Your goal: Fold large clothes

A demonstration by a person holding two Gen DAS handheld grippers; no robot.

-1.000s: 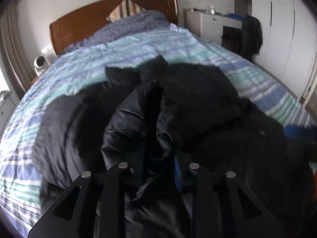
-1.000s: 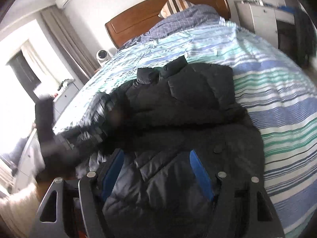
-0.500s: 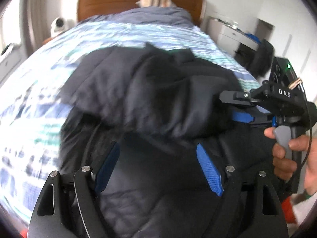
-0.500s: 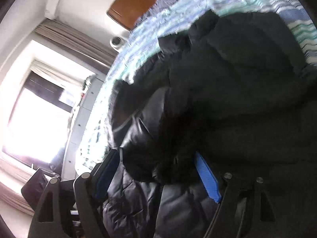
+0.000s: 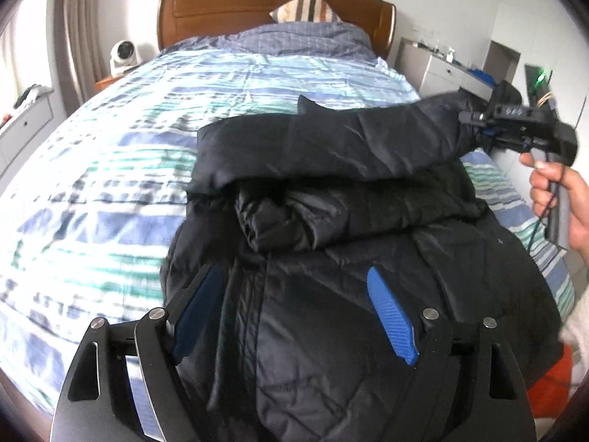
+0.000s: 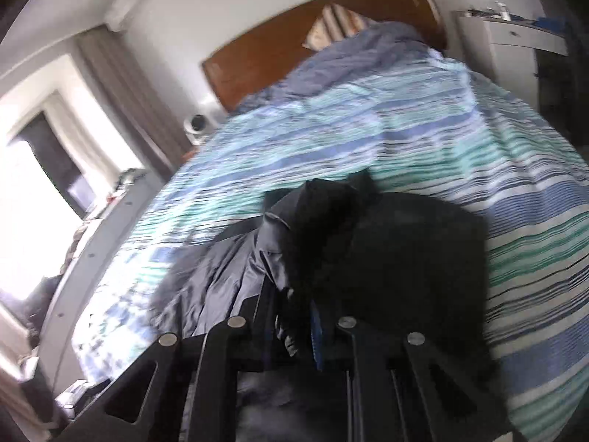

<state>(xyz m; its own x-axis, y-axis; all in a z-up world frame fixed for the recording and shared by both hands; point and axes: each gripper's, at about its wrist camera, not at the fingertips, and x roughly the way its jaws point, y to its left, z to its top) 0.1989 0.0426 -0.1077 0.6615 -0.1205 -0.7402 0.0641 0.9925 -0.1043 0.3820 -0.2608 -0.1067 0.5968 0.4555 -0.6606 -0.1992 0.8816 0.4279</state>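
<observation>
A large black puffer jacket [image 5: 349, 258] lies on the striped bed [image 5: 110, 169]. My left gripper [image 5: 298, 309] is open and empty, its blue pads [image 5: 392, 316] hovering over the jacket's lower body. My right gripper [image 5: 478, 125] is shut on the end of the jacket's sleeve [image 5: 331, 147] and holds it lifted and stretched across the jacket toward the right. In the right wrist view the jaws [image 6: 294, 324] stand close together with black jacket fabric [image 6: 386, 258] pinched between them.
A wooden headboard [image 5: 257, 7] with a striped pillow [image 5: 305, 9] stands at the far end. A small white fan [image 5: 125, 55] sits at the left of the bed, a white dresser [image 5: 434, 70] at the right. Something orange [image 5: 552, 386] lies at the lower right.
My left gripper let go of the jacket fabric and opened. My right gripper closed on the sleeve and pulled it up and over to the right.
</observation>
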